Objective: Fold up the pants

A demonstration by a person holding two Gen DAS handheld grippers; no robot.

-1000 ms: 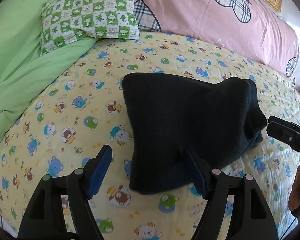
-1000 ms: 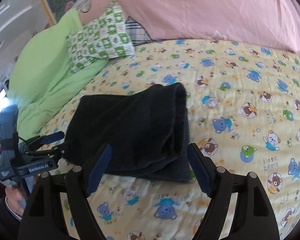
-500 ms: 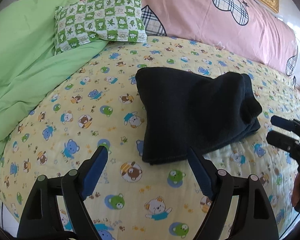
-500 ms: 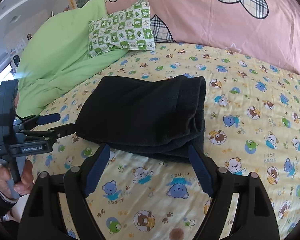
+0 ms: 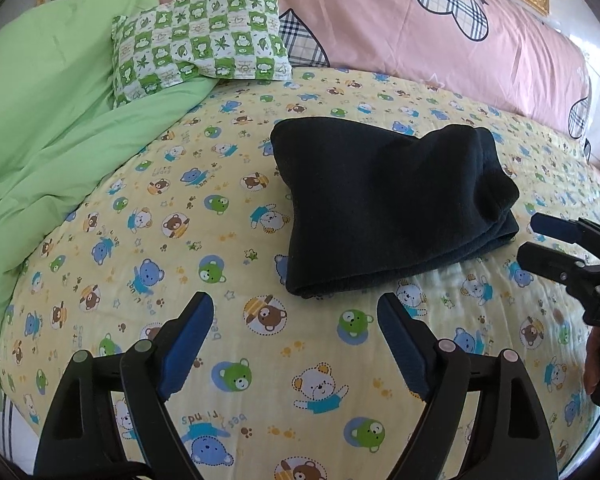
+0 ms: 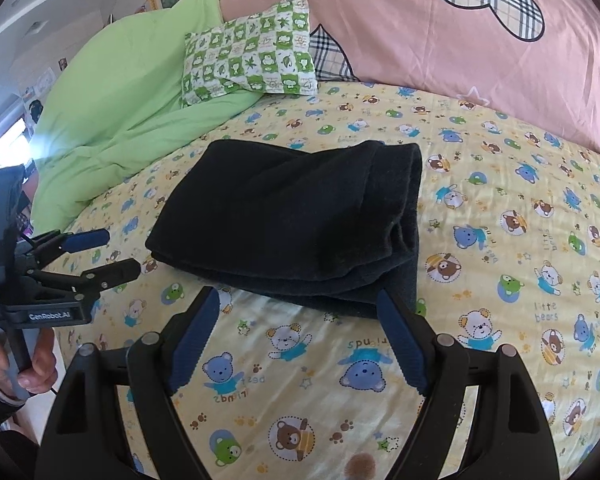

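The dark pants (image 5: 388, 200) lie folded in a thick flat bundle on the yellow bear-print sheet (image 5: 228, 208). My left gripper (image 5: 294, 312) is open just short of the bundle's near left corner, with nothing between its blue pads. In the right wrist view the pants (image 6: 300, 216) show their stacked folded edges, and my right gripper (image 6: 298, 300) is open just short of the near edge, not touching it. Each gripper shows in the other's view: the right gripper (image 5: 531, 238) beside the bundle's right end, the left gripper (image 6: 118, 252) beside its left end, both empty.
A green-and-white checked pillow (image 5: 200, 36) rests at the back, on a crumpled green blanket (image 5: 52, 128) that fills the left side. A long pink cushion (image 5: 440, 40) with plaid hearts runs along the back. A hand (image 6: 32, 364) holds the left gripper's handle.
Both grippers have drawn back from the pants, which earlier sat between their fingers. The bundle now lies free and flatter on the sheet. The left jaws stand a little wider.
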